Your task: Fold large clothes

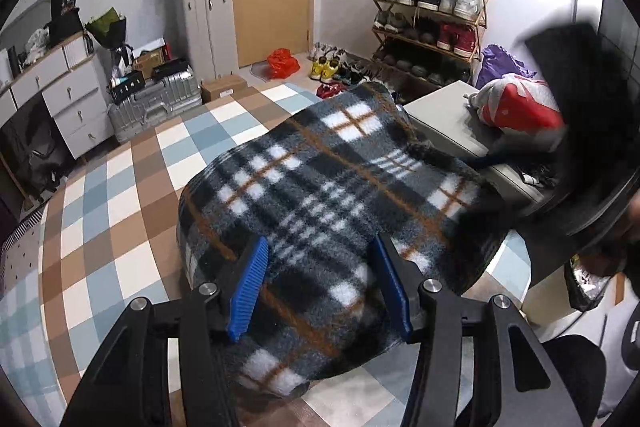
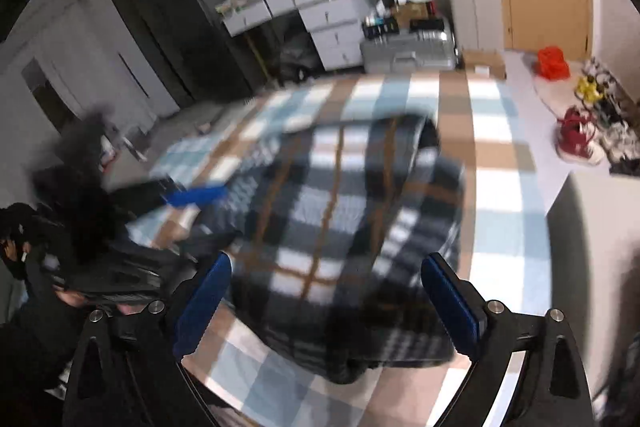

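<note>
Checkered bedspread [image 1: 120,195], bare along the left of the plaid fleece garment [image 1: 332,195], which is laid folded at its middle. Grey cabinet [image 1: 448,123] is met at the garment's right edge; shoe rack [image 1: 432,15] beyond. Left gripper [image 1: 320,291] and right gripper [image 2: 326,301] are spread over the garment's near edge, nothing pinched.

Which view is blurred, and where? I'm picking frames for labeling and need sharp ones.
Left wrist view: mostly sharp, the plaid garment and shoe rack crisp; only the dark shape at the right edge is smeared; fisheye bends the checkered bedspread. Right wrist view: motion blur throughout, the garment and left gripper streaked, though the right gripper stays fairly sharp.
</note>
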`<state>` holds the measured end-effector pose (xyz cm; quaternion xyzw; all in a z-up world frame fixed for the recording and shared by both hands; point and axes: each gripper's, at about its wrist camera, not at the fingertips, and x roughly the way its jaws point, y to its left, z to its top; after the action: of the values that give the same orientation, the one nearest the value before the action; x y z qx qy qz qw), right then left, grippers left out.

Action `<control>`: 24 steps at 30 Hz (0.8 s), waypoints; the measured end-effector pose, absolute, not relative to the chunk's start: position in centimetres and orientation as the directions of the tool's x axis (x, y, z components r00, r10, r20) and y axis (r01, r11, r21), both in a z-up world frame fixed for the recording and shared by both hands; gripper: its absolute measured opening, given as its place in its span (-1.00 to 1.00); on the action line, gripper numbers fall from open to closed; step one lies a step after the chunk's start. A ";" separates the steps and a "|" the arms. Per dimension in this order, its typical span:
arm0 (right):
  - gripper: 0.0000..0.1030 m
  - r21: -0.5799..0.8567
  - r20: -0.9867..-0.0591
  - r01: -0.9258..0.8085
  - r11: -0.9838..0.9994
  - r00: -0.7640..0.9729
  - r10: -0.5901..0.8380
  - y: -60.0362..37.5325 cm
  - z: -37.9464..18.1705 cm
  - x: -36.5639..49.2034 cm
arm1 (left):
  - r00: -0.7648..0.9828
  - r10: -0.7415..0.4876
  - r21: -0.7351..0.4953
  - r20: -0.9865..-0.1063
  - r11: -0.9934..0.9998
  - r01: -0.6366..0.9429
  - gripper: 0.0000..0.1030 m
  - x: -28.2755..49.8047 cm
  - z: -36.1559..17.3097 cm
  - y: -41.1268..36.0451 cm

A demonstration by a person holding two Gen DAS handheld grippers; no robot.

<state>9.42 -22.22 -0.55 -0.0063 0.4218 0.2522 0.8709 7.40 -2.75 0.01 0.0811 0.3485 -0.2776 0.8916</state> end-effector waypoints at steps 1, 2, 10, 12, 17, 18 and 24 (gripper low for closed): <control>0.59 0.207 -0.768 -0.424 0.881 0.488 0.415 -22.2 -2.3 10.1 | 0.581 -0.447 -0.066 -0.680 0.827 0.559 -0.05 7.6 -0.1 -2.7; 0.59 0.259 -0.769 -0.402 0.878 0.464 0.439 -22.5 -3.6 10.7 | 0.564 -0.448 -0.070 -0.694 0.821 0.566 -0.04 7.8 -0.3 -2.8; 0.64 0.452 -0.668 -0.343 0.823 0.482 0.567 -25.3 -7.6 10.7 | 0.483 -0.524 -0.217 -0.701 0.803 0.556 0.00 9.7 1.7 -0.9; 0.69 0.477 -0.648 -0.339 0.811 0.488 0.585 -25.8 -8.3 10.6 | 0.486 -0.531 -0.268 -0.694 0.817 0.510 0.00 11.4 2.2 -0.1; 0.86 0.515 -0.629 -0.316 0.797 0.493 0.602 -26.6 -9.5 11.8 | 0.460 -0.468 -0.217 -0.754 0.840 0.497 0.03 13.1 0.3 -2.2; 0.91 0.516 -0.632 -0.312 0.798 0.490 0.600 -26.7 -9.6 11.9 | 0.489 -0.458 -0.195 -0.742 0.846 0.497 0.04 12.7 0.2 -2.4; 1.00 0.510 -0.640 -0.311 0.802 0.486 0.595 -27.6 -8.1 11.9 | 0.588 -0.419 -0.123 -0.692 0.871 0.476 0.10 10.5 -0.5 -2.5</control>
<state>11.91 -27.62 -8.06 0.1652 0.4304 0.2676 0.8461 10.49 -2.51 -0.46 0.0374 0.3779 -0.2514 0.8903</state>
